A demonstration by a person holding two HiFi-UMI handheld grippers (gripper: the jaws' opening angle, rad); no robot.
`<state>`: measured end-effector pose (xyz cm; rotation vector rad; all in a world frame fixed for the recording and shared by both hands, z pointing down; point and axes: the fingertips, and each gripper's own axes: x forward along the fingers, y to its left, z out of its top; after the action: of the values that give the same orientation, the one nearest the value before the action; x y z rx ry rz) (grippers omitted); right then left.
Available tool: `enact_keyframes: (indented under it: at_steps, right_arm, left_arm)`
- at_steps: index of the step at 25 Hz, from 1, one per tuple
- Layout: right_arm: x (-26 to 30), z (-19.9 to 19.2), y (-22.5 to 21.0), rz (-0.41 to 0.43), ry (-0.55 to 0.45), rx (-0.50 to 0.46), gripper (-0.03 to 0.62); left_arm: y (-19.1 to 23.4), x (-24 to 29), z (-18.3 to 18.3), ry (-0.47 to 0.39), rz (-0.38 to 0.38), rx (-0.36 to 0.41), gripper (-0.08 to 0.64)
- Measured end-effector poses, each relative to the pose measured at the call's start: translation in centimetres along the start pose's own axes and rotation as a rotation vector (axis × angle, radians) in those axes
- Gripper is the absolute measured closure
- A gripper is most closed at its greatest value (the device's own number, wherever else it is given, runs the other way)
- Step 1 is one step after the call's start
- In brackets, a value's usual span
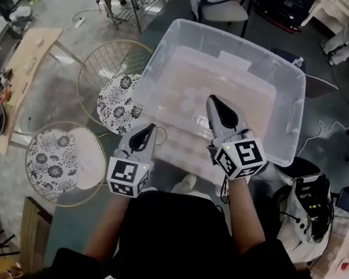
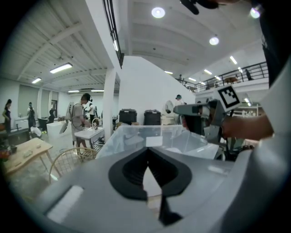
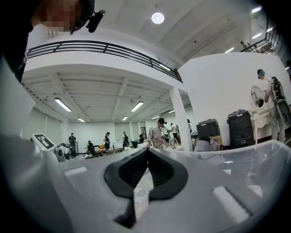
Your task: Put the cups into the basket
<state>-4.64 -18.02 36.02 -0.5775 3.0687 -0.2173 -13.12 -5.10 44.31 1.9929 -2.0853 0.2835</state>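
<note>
The basket [image 1: 162, 67], a big clear plastic one, is sitting on the floor right in front of the person, and on its bottom I am seeing a few pale round shapes [image 1: 191, 97] that may be the cups, though they are too faint through the plastic for me to be sure. The right tool [image 1: 213, 99] is reaching over the basket's near rim, its tip hanging above the inside. Its jaws are pressing together at the tips with nothing between them. The left tool [image 1: 150, 127] is hanging lower and to the left, near the basket's near left corner. I cannot tell whether its tip is crossing the rim. Its jaws are meeting at the tips too, and they are carrying nothing. Looking along the left tool, the basket's see-through wall [image 2: 132, 136] is rising just ahead of it, and the other tool is showing off to the right with a hand behind it. Along the right tool, the basket's rim [image 3: 254, 157] is running past on the right. Each tool is wearing its cube of square black-and-white markers on the back. To the left of the basket, two round wire stools are standing with flower-patterned cushions, one [image 1: 120, 101] just beside the basket and the other [image 1: 58, 159] nearer the person. Further left, a wooden table [image 1: 30, 68] is standing, and past the basket someone is sitting in a chair [image 1: 218, 7].
</note>
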Motion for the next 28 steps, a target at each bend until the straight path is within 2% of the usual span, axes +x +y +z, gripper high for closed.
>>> enact_keyframes:
  at_steps: [4, 8, 12, 14, 22, 28]
  right_arm:
    - [0.4, -0.8, -0.4, 0.025, 0.021, 0.007, 0.592]
    - [1.2, -1.6, -1.1, 0.027, 0.036, 0.019, 0.592]
    - [2.0, -2.1, -1.4, 0.027, 0.048, 0.028, 0.592]
    - [2.3, -2.3, -1.5, 0.023, 0.054, 0.027, 0.592]
    - [3.1, -3.6, -2.4, -0.021, 0.088, 0.030, 0.592]
    - [3.6, -4.4, -2.8, -0.046, 0.110, 0.035, 0.592]
  left_arm:
    - [0.2, 0.3, -2.6, 0.066, 0.026, -0.012, 0.554]
    - [0.3, 1.1, -5.0, 0.125, 0.016, -0.020, 0.554]
    - [0.6, 2.1, -7.5, 0.231, 0.005, -0.007, 0.554]
    - [0.6, 2.6, -9.4, 0.297, -0.021, 0.007, 0.549]
    - [-0.3, 4.5, -16.5, 0.471, -0.147, 0.062, 0.393]
    - [-0.8, 5.8, -22.8, 0.661, -0.239, 0.159, 0.370]
